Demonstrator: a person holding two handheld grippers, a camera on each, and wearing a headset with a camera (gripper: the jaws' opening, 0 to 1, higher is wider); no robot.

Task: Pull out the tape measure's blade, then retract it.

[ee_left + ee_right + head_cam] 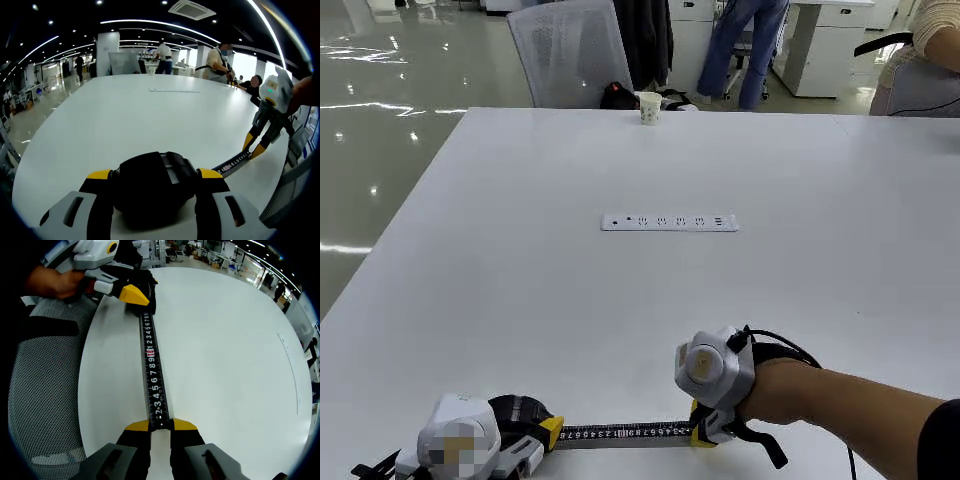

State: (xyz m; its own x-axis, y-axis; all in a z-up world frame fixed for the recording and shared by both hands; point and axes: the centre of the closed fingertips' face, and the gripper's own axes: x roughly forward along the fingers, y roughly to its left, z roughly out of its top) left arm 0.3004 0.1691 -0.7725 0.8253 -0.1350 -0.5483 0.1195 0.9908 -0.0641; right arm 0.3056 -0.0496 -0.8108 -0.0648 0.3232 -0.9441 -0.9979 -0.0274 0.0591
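Our left gripper sits at the left end of the blade. Its yellow-tipped jaws are closed around the tape measure's black case. Our right gripper sits at the blade's other end, tips pointing down, jaws pinched together on the blade's tip. Our right hand holds that gripper from behind, and the forearm stretches away from the blade to the right. From the right gripper view, our left hand grasps the left gripper's body just past the blade's far end.
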